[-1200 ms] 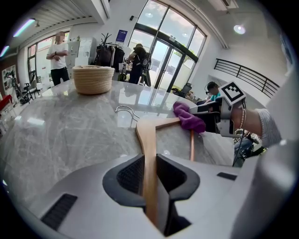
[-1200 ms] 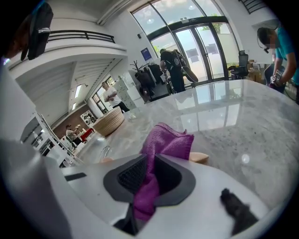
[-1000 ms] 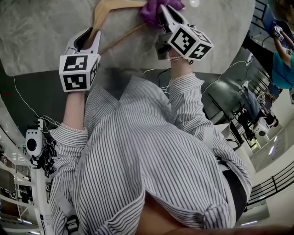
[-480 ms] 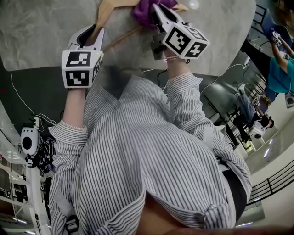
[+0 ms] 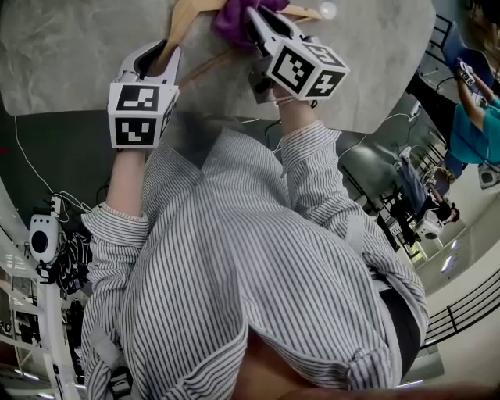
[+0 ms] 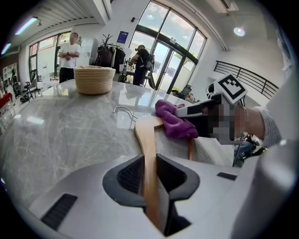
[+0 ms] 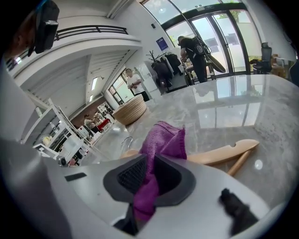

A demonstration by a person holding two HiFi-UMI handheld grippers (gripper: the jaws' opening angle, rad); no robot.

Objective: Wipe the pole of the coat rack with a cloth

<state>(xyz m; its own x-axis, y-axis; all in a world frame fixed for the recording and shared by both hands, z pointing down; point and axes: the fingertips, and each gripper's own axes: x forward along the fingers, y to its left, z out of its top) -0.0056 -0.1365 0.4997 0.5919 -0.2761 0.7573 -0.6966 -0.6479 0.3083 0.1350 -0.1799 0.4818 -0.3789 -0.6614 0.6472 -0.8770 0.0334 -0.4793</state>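
Note:
A wooden coat hanger (image 5: 181, 22) lies on the marble table (image 5: 70, 70). My left gripper (image 5: 158, 59) is shut on one arm of the hanger (image 6: 148, 154), whose metal hook (image 6: 122, 111) points away over the table. My right gripper (image 5: 262, 22) is shut on a purple cloth (image 5: 233, 19). The cloth (image 7: 163, 142) rests on the hanger's top near its middle, with the other wooden arm (image 7: 219, 153) and the lower bar showing beyond it. In the left gripper view the cloth (image 6: 174, 122) and the right gripper (image 6: 201, 108) sit just past the hanger's bend.
A woven basket (image 6: 95, 79) stands farther back on the table, also seen in the right gripper view as the basket (image 7: 131, 109). People stand by the glass doors in the background. The table's near edge (image 5: 234, 121) is close to my body.
My right gripper has slid the purple cloth leftward along the hanger in the head view. The left gripper and the hanger have stayed in place.

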